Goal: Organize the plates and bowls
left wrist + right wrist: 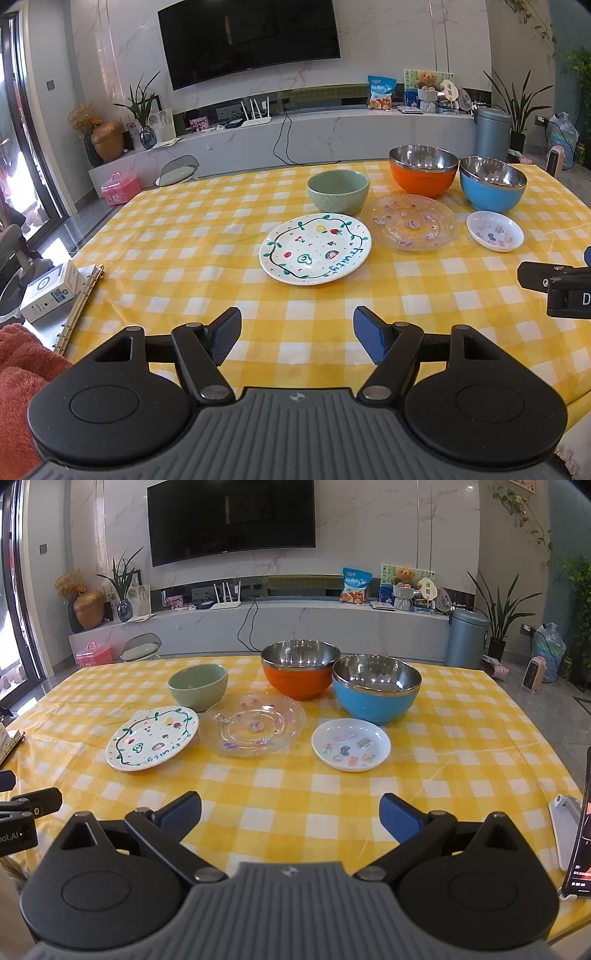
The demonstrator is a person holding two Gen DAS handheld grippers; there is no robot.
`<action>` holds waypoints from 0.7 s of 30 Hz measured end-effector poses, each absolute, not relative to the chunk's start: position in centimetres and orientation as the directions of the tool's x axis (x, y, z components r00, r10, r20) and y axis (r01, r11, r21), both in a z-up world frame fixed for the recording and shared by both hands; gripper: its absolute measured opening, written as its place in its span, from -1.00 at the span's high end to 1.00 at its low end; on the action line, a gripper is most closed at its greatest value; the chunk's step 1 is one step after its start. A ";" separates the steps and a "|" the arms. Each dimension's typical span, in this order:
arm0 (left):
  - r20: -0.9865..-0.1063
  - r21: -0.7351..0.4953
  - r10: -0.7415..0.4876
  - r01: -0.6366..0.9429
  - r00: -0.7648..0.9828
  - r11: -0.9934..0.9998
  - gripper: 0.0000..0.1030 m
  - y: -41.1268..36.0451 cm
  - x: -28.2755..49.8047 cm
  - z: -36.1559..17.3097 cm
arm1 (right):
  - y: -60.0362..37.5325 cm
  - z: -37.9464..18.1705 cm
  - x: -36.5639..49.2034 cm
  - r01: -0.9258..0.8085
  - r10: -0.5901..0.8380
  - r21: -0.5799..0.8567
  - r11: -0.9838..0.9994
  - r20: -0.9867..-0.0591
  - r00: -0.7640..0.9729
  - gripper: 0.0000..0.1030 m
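The desk (461, 775), under its yellow checked cloth, carried all six pieces, and the clear glass plate (255, 725) in the middle serves as the landmark. Largest were the two steel-lined bowls: the orange bowl (300, 674) stood just behind the glass plate and the blue bowl (376, 686) behind and to its right, the two close together, perhaps touching. They looked light for their size, stiff and unbreakable, but smooth outside, so a pinch over the rim, one finger inside and one outside, seemed the surest hold. The glass plate itself looked the most fragile and slippery piece; its scalloped edge lay low on the cloth, so it would likely want a shallow, gentle grip at the near rim. The painted fruit plate (153, 738) lay just left of it, edges nearly touching, with its left side lifted off the cloth; ceramic, heavier, liable to chip, it offered that raised rim to take. The green bowl (198, 686), behind and left of the glass plate, looked thick-walled and weighty with a textured outside that should resist slipping. The small white dish (351, 744), to the right, seemed light and easy to tip by its rim. The left tongs (297, 334) and right tongs (290, 814) both hung over the near part of the desk, well short of the glass plate, spread wide and holding nothing.
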State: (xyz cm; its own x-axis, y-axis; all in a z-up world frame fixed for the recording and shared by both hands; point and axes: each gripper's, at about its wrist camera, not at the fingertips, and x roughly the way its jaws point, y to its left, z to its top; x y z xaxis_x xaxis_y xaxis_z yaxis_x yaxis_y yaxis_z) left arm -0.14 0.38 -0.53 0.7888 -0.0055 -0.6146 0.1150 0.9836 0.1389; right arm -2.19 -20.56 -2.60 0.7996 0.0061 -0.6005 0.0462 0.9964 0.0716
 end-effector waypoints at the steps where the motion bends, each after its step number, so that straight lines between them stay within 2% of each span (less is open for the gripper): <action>1: -0.614 0.139 -0.006 0.115 0.789 0.984 -0.59 0.4 -0.1 -0.5 | -20.6 -2.6 -2.2 0.046 0.006 0.072 0.996 -0.600 0.800 -0.95; 21: -0.615 0.143 -0.003 0.115 0.789 0.983 -0.59 0.2 -0.2 -0.5 | -20.6 -2.9 -2.0 0.048 0.004 0.070 0.996 -0.605 0.796 -0.95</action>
